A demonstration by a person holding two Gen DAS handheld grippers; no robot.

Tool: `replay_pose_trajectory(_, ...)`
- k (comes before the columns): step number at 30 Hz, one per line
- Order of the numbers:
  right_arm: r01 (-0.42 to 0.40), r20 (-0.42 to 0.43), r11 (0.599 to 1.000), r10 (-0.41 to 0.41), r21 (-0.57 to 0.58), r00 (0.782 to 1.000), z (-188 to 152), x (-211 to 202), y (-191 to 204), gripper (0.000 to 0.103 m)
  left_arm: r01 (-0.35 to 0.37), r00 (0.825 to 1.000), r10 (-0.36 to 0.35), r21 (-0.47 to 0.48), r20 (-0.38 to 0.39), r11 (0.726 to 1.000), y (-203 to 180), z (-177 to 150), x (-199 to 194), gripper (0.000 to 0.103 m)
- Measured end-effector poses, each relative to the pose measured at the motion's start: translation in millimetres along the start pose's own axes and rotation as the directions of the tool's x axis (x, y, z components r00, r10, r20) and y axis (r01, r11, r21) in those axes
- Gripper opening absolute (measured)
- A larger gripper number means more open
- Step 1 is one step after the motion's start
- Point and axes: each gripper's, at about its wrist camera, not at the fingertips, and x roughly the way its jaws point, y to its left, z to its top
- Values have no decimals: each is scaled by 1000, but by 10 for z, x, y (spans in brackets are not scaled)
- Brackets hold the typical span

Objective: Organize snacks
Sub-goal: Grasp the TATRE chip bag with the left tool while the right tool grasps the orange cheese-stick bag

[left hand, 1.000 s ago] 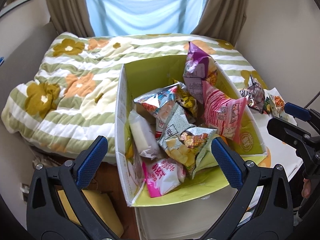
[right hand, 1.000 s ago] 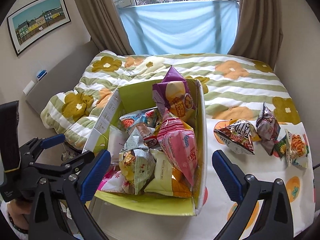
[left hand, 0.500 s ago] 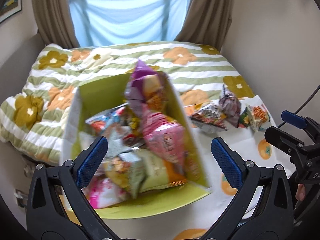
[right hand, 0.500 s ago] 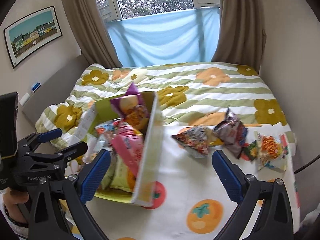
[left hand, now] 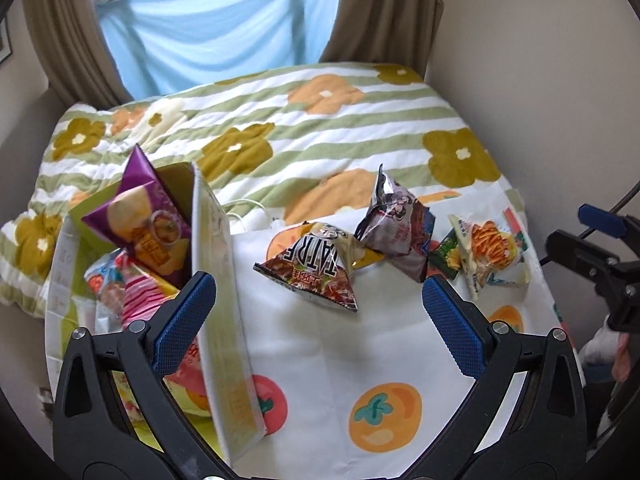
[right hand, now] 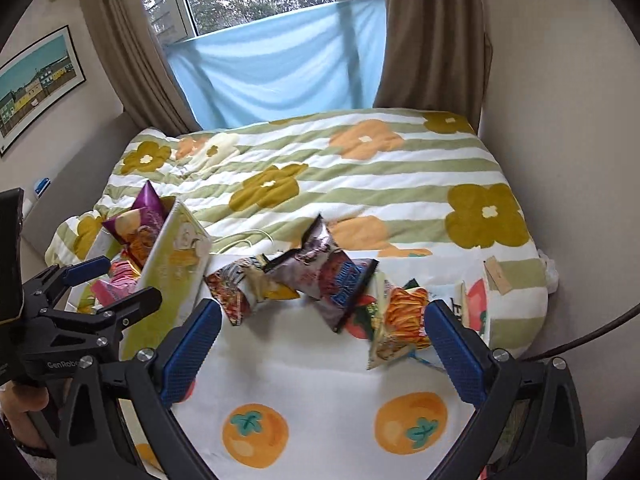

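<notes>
- Far left: green cardboard box (left hand: 218, 312) stands on the white fruit-print cloth (left hand: 320, 360) at the foot of the bed. It is packed with snack bags; a purple chip bag (left hand: 140, 220) sticks up above its rim, a pink-striped bag (left hand: 140, 304) lies lower inside.
- Left gripper (left hand: 320, 316): jaws wide, nothing between the blue pads. It hovers over the cloth, its left pad overlapping the box's right wall in the left wrist view.
- Centre of cloth, right of the box: brown-red triangular bag (left hand: 316, 272), lying flat, just apart from the box wall.
- Touching it to the right: crumpled silver-purple bag (left hand: 396, 224), standing up on its base.
- Next right, just beside: orange-and-green bag (left hand: 484, 252), close to the cloth's right edge.
- Right gripper (right hand: 320, 344): jaws wide, empty, hovering above the cloth near the three loose bags.
- Behind everything: flower-striped quilt (right hand: 360, 168) covers the bed up to the window curtains (right hand: 432, 32).
- Bottom left of the right wrist view: a hand (right hand: 24, 404) holds the left gripper's handle.
</notes>
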Motion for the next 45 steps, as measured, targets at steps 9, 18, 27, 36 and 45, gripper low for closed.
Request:
replay_pose_trajectory(9, 20, -119, 998, -12, 65, 993, -82, 493, -605, 101, -63, 984, 90, 169, -156, 984, -227, 264, 780, 103)
replay_pose_trajectory(18, 114, -208, 991, -96, 76, 973, -264, 1130, -657, 101, -39, 949, 125, 285, -291, 958, -219, 281, 1541, 103)
replay_pose_trajectory(27, 334, -232, 942, -328, -14, 916, -365, 1596, -632, 101, 37, 919, 82, 293, -385, 955, -142, 233, 1938, 95)
replay_pose_trajectory(36, 346, -248, 938, -329, 28, 911, -364, 1675, -696, 101, 100, 912, 31, 294, -410, 951, -173, 222, 1984, 71)
replay_pose_trajectory(45, 315, -247, 949, -297, 34, 922, -375, 1600, -675, 75, 111, 914, 12, 281, -404, 953, -185, 160, 1877, 66)
